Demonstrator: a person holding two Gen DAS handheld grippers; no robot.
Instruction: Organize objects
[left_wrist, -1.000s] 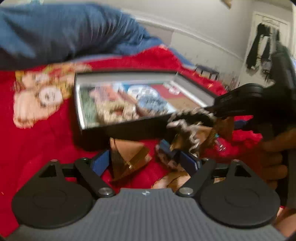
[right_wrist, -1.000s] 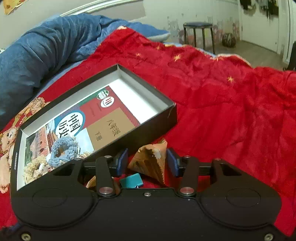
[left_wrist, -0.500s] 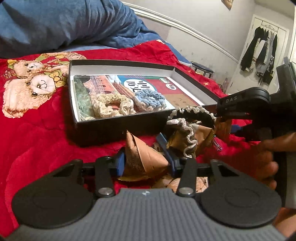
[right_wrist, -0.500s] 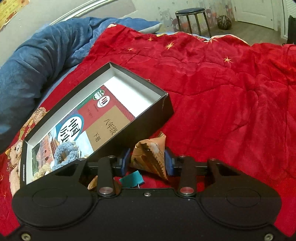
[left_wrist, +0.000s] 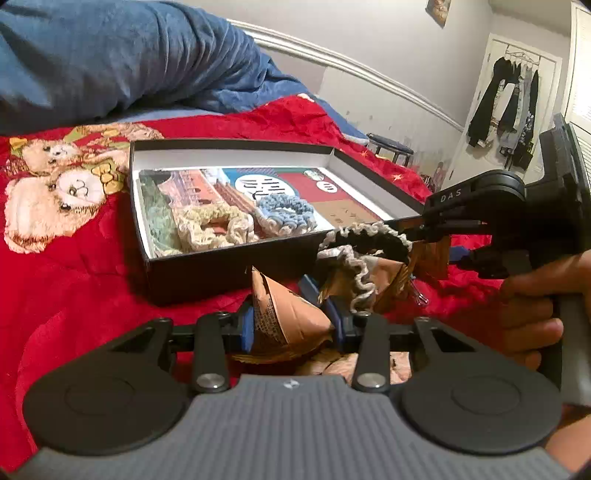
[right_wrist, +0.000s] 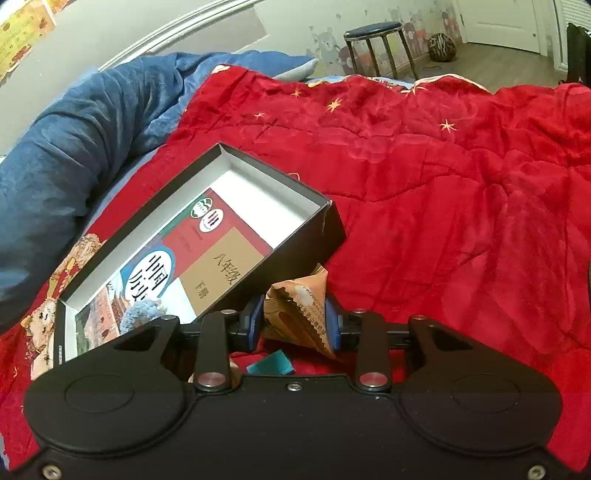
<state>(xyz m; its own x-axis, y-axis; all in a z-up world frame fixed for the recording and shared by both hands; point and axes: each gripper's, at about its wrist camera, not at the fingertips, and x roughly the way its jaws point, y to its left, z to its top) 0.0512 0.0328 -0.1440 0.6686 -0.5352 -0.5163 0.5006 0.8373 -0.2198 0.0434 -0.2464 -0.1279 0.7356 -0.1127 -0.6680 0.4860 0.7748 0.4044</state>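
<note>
A: Two brown foil packets are being taken at once, one between each pair of pads. The left gripper is seen closing on a pyramid-shaped packet that lies on the red blanket just in front of the black box.

B: And the right gripper?

A: It is likewise closing, with a second packet pinched between its blue pads at the box's near corner. Both packets appear touched on both sides, so a grip is judged to be formed.

B: How are such packets expected to handle?

A: They are judged light, crinkly and easily crushed, with slick foil faces. Hold is best taken across the puffed middle, not at the serrated seams, which may slip out.

B: What else is near?

A: A black and cream scrunchie is draped over the heap between the grippers, and a teal scrap lies under the right one. Two scrunchies are already laid in the box on a book.
</note>
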